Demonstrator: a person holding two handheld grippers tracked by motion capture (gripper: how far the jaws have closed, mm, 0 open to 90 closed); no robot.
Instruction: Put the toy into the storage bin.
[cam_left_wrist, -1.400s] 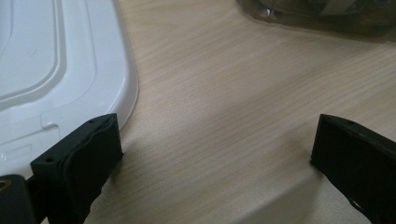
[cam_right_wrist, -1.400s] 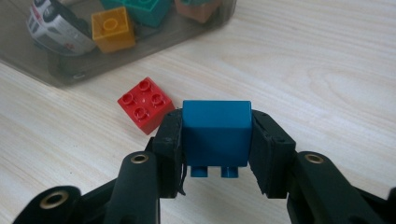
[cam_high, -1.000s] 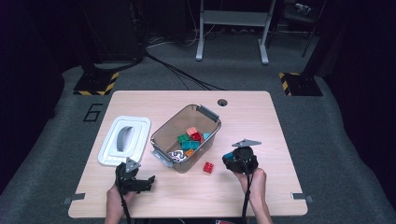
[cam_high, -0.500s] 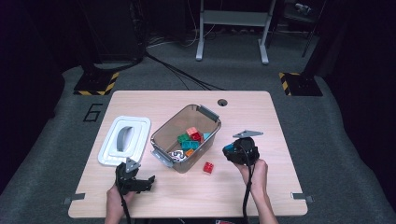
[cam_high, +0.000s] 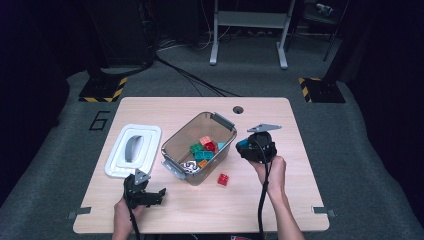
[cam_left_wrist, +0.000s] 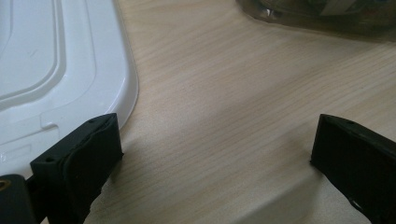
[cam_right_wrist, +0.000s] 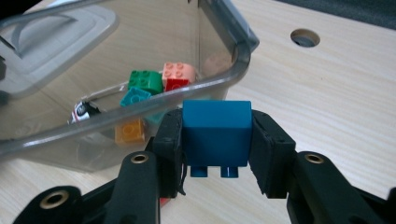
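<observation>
1. While the right gripper (cam_right_wrist: 215, 140) pinches a blue block (cam_right_wrist: 216, 132) between its jaws, it hovers just outside the right wall of the clear bin (cam_high: 172, 147), mid-table.
2. Inside the bin lie green, red, pink, teal and orange bricks (cam_right_wrist: 149, 88).
3. A red brick (cam_high: 223, 179) lies on the table (cam_high: 300, 200) near its front edge.
4. By the front-left corner, the left gripper (cam_left_wrist: 215, 154) rests spread wide, beside the white lid (cam_left_wrist: 56, 70).

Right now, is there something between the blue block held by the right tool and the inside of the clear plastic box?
Only the box's near wall: the blue plastic block, clamped in the right tool, sits just outside the rim of the clear plastic box. The lid is off, so above the rim nothing visible blocks the way.
</observation>
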